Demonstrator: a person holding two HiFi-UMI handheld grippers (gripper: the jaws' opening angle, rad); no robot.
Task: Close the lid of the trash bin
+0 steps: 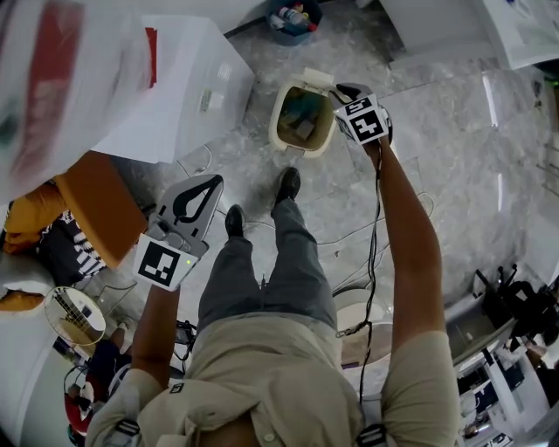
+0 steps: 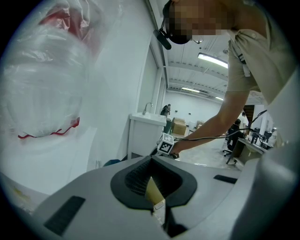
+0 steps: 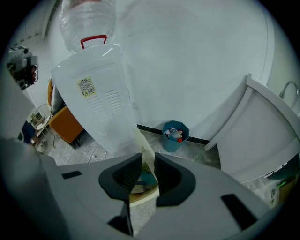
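Observation:
The cream trash bin stands open on the marble floor ahead of my feet, with rubbish inside. Its lid stands up at the far rim. My right gripper is at that rim, mostly hidden under its marker cube. In the right gripper view the jaws stand narrow on either side of the upright lid edge, with the bin's contents showing below. My left gripper hangs shut over the floor to the left, far from the bin. Its jaws meet and hold nothing.
A white water dispenser with a clear bottle stands left of the bin. A small blue bin sits by the wall behind. Cables trail over the floor. An orange object lies at the left. A white cabinet stands at the right.

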